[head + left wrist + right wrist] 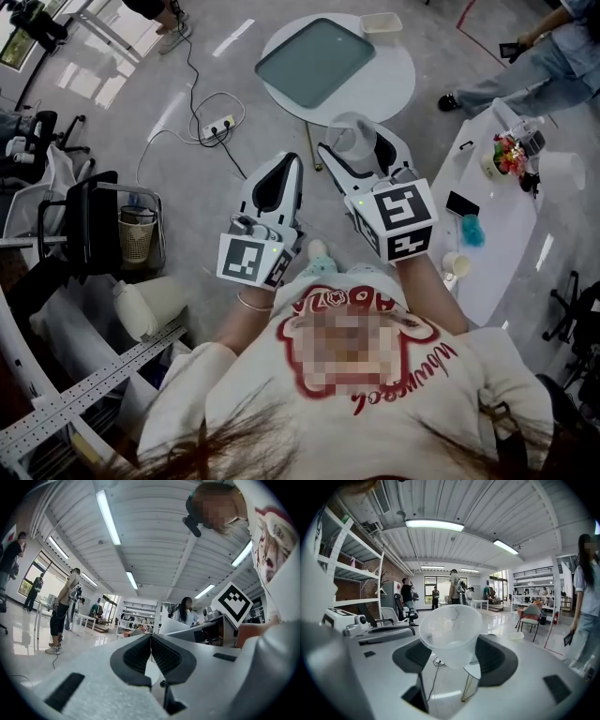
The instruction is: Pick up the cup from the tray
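A clear plastic cup (351, 132) is held in my right gripper (358, 148), raised in front of the person's chest. In the right gripper view the cup (450, 631) sits tilted between the dark pads (496, 656), mouth toward the camera, and looks empty. The grey-green tray (316, 58) lies on the round white table (394, 84) farther ahead, with nothing on it. My left gripper (279, 167) hovers beside the right one at the left. Its jaws meet in the left gripper view (151, 644), with nothing between them.
A small white container (382, 22) sits at the round table's far edge. A long white table (506, 234) with small items stands at the right. A power strip (217, 125) with cables lies on the floor. A black chair (94, 220) and a wire bin (137, 236) stand at the left. Other people stand around the room.
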A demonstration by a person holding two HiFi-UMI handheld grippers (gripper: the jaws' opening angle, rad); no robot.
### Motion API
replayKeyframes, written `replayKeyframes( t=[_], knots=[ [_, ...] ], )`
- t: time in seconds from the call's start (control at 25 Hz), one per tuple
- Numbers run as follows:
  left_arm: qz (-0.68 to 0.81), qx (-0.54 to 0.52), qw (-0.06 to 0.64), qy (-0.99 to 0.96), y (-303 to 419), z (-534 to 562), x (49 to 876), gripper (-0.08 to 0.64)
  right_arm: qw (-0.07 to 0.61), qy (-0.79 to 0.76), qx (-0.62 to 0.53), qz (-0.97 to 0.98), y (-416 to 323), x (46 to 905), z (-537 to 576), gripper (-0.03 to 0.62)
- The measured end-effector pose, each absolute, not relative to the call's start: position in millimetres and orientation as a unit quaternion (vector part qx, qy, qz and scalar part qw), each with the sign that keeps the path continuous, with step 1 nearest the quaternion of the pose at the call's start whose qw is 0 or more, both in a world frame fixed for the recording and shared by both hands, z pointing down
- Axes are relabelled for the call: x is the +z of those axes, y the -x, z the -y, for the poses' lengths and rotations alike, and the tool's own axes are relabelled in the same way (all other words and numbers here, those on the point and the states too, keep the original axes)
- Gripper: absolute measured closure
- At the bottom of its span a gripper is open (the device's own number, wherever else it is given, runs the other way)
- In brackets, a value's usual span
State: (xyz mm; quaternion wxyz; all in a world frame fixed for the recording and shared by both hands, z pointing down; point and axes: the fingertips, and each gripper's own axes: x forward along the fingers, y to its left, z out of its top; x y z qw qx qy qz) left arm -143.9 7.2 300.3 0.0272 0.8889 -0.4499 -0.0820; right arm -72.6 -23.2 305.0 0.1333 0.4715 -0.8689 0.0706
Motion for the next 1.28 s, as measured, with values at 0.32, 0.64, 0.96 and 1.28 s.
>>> replayKeyframes(
  t=[0.32, 0.64, 0.96, 1.28],
  knots=[
    [0.466, -0.083, 0.017, -0.881, 111.2, -64.0, 294.5, 0.546, 0.13, -0.456, 0.065, 0.878, 42.4, 302.6, -33.5, 0.308],
    [0.496, -0.092, 0.026, -0.863, 68.4, -145.9, 301.8, 0.546, 0.137, -0.438, 0.067, 0.886, -4.7, 308.9, -113.6, 0.308],
    [0.502, -0.087, 0.023, -0.86, 46.6, -187.5, 296.0, 0.546, 0.126, -0.436, 0.065, 0.889, -30.1, 300.8, -153.8, 0.308],
    [0.496, -0.081, 0.019, -0.864, 37.4, -200.3, 293.7, 0.546, 0.132, -0.441, 0.047, 0.887, -34.6, 300.2, -164.4, 0.308]
  ],
)
